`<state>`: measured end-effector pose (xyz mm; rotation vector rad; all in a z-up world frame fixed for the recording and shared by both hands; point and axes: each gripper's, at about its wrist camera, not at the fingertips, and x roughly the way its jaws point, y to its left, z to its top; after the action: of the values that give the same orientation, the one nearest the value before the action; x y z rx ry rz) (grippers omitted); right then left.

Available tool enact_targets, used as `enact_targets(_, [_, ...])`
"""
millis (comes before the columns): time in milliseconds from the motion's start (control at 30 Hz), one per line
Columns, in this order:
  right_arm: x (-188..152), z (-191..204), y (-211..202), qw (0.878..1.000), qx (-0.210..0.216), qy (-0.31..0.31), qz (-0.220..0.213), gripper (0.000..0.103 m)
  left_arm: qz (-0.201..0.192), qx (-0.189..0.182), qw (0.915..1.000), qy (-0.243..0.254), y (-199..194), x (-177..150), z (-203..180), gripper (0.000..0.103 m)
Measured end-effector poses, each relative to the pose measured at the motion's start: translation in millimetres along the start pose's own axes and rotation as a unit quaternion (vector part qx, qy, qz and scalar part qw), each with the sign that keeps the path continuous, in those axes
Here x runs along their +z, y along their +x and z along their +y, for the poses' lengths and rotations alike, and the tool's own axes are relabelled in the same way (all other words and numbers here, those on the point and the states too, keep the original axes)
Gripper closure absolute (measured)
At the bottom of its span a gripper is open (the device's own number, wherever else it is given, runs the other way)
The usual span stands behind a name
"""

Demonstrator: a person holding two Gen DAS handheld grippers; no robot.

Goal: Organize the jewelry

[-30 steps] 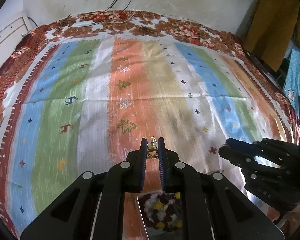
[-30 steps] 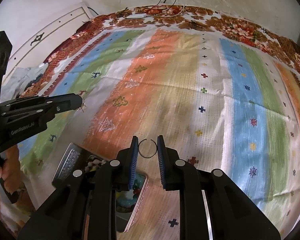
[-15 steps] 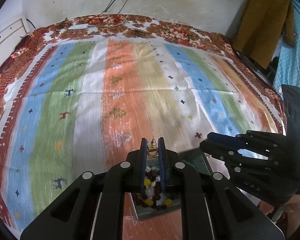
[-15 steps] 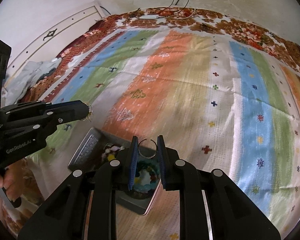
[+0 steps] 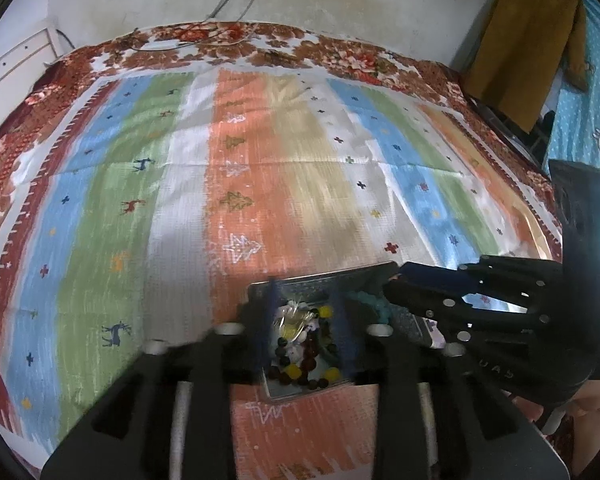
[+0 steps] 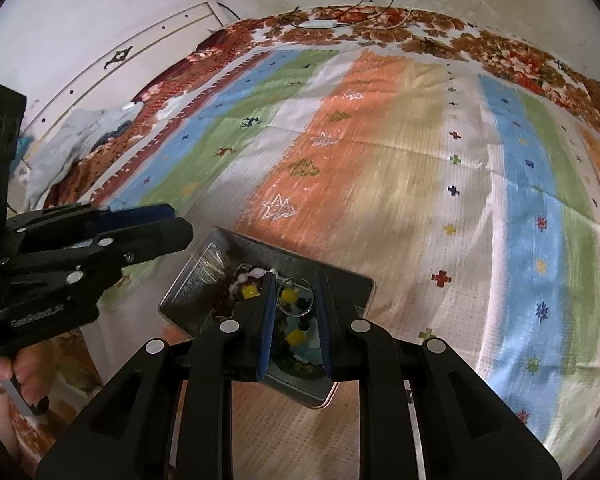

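Observation:
An open metal tin [image 5: 324, 274] holding several coloured beads [image 5: 300, 360] lies on the striped cloth. My left gripper [image 5: 305, 314] hangs right over it, blurred, its jaws opening. A small gold earring [image 5: 296, 322] sits loose in the gap above the beads, and neither pad presses on it. My right gripper [image 6: 295, 304] is over the same tin [image 6: 196, 280] and is shut on a thin wire hoop [image 6: 284, 309]. Each gripper shows in the other's view: the right gripper [image 5: 396, 280] by the tin's right rim, the left gripper [image 6: 176, 224] at its left.
A striped cloth [image 5: 260, 160] with small tree and deer figures covers the bed, which has a floral border [image 5: 340, 56] at the far edge. Cables [image 6: 340, 20] lie there. Crumpled fabric [image 6: 80, 136] sits at the left, hanging clothes [image 5: 520, 48] at the right. A hand [image 6: 24, 376] holds the left gripper.
Both grippers have come in over the tin, which now sits under their fingers. The left jaws have spread and the gold earring has left the fingertips. The right gripper still holds the hoop.

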<state>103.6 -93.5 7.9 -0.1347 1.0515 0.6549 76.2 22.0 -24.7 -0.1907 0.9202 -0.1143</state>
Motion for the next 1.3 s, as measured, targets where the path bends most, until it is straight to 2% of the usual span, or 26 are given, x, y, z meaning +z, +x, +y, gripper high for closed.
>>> enact_targets(100, [-3,-2,-3,1.000,0.001,0.005,-0.002,0.064,-0.003,0.004,1.0000,-0.007,-2,0,4,0.072])
enact_targets(233, [-6,-5,-11,1.000,-0.004,0.007,-0.013,0.059,-0.007,0.004,0.9998,-0.019,-6,-1,9,0.070])
enact_targets(533, [-20,-10,-33,0.999,-0.018,0.001,-0.044,0.043,-0.014,0.005,0.9996,-0.024,-22,-18,12,0.045])
enact_targets(600, [-25,-9,-38,0.998,-0.022,-0.006,-0.050,0.039,-0.018,0.006,0.9996,-0.019,-27,-23,10,0.034])
enact_targets(700, [-31,-8,-45,0.998,-0.021,-0.010,-0.057,0.034,-0.022,0.011,0.9997,-0.004,-33,-29,3,0.024])
enact_targets(900, [-40,-8,-51,0.998,-0.018,-0.015,-0.064,0.025,-0.025,0.020,0.9993,0.016,-39,-38,-6,0.013])
enact_targets(967, [-44,-9,-54,0.997,-0.019,-0.014,-0.069,0.019,-0.025,0.025,0.9992,0.016,-40,-39,-6,0.010])
enact_targets(1067, [-49,-10,-59,0.997,-0.018,-0.011,-0.075,0.015,-0.027,0.036,0.9989,0.015,-41,-43,-7,0.007])
enact_targets(1300, [-62,-9,-66,0.997,-0.015,-0.013,-0.079,0.011,-0.040,0.052,0.9977,0.014,-48,-51,-10,0.006])
